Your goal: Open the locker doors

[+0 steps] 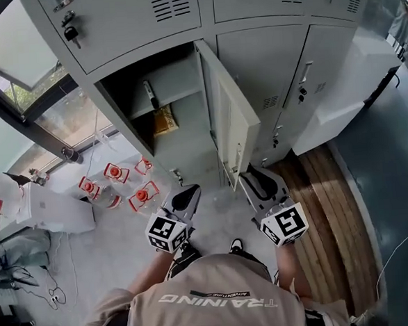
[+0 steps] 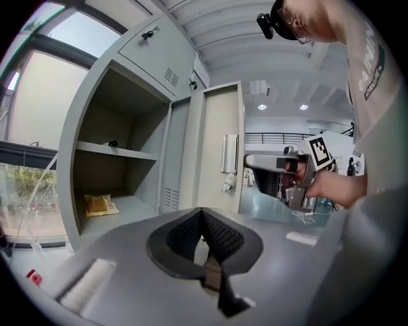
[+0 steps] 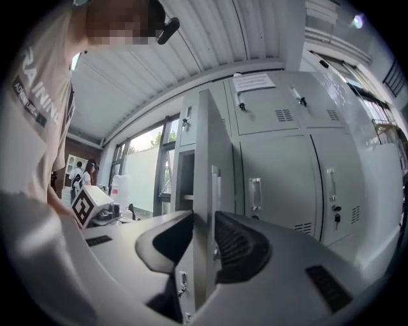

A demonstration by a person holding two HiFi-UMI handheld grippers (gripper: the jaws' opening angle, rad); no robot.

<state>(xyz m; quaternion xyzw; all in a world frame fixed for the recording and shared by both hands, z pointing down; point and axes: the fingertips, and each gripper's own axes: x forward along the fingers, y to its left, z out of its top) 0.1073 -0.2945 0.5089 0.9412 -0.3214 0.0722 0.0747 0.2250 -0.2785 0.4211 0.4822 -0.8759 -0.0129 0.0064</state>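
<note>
Presently we are holding the left gripper (image 1: 187, 193) with its jaws together on nothing, before the open locker compartment (image 1: 186, 152), where a yellow packet (image 1: 164, 120) is lying. The locker door (image 1: 232, 115) is standing ajar, and the right gripper (image 1: 252, 178) is clamping its edge.

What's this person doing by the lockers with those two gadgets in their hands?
A person is opening lockers with a hand-held gripper in each hand. The right gripper has its jaws clamped on the edge of a lower door, which stands wide open. Inside are a shelf and a yellow packet. The left gripper is shut, holding nothing, and points at the open compartment. The neighbouring doors are shut.
</note>
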